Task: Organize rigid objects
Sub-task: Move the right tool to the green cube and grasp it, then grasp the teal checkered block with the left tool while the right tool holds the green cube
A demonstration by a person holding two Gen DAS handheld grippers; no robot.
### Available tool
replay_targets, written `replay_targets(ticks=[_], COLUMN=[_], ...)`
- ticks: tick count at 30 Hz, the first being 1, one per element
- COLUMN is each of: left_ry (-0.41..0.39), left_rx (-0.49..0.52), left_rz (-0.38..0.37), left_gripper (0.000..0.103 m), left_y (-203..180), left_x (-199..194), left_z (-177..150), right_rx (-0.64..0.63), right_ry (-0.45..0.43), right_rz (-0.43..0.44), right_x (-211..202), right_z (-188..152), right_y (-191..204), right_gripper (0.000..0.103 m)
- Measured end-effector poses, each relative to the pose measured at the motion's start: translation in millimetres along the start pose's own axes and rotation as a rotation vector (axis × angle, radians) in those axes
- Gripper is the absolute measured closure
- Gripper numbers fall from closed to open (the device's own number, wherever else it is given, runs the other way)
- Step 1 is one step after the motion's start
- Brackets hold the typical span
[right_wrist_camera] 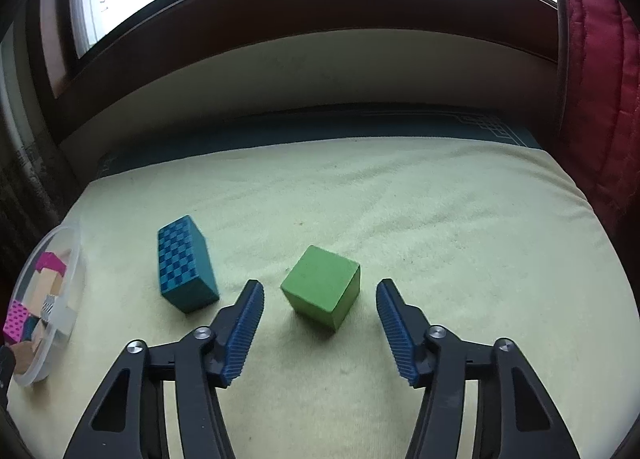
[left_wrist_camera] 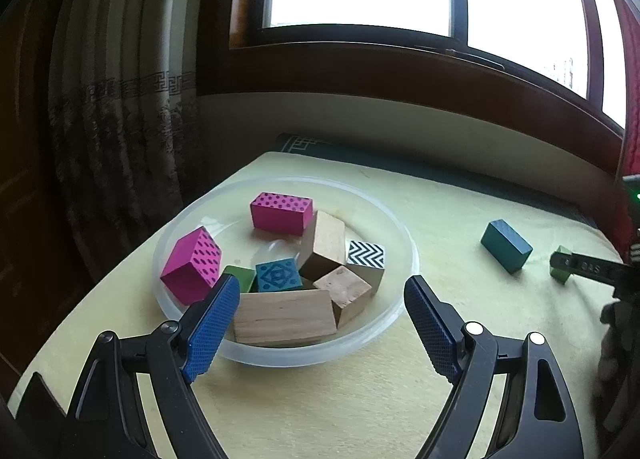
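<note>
Both grippers' fingers (left_wrist_camera: 216, 323) (right_wrist_camera: 246, 329) spread apart.

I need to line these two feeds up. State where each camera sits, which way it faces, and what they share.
Left wrist: sits on the left hand-held gripper, looking along its open fingers at the clear bowl of blocks under a window; only its own fingers show, plus the right gripper's tip at the far right.
Right wrist: sits on the right hand-held gripper, facing the green cube between its open fingers.
Shared: the bowl, the teal block, the green cube and the yellow cloth.
</note>
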State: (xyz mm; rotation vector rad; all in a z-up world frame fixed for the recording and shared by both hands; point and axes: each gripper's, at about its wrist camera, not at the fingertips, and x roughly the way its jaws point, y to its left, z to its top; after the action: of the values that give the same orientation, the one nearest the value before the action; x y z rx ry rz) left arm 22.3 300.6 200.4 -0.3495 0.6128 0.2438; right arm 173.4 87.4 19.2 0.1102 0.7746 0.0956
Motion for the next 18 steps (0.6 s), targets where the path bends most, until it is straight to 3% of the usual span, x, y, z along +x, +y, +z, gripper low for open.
replay_targets(ticks=[3,18], left_ry=[0.010,0.097], left_rx=[0.015,0.061], left_rz=[-0.006,-0.080], left_gripper=[0.018,0.018], left_y=[-2.8,-22.5], left_x=[1.6,12.2], left_z=[0.0,2.4], right_rx=[0.016,0.028], right_ry=[0.025,0.018], right_rz=[0.013,0.079], right_x=[3.6,-27.4], right_z=[-2.1,-22.6], right_y=[-6.8,-29.0], right_gripper=[0.060,0.067])
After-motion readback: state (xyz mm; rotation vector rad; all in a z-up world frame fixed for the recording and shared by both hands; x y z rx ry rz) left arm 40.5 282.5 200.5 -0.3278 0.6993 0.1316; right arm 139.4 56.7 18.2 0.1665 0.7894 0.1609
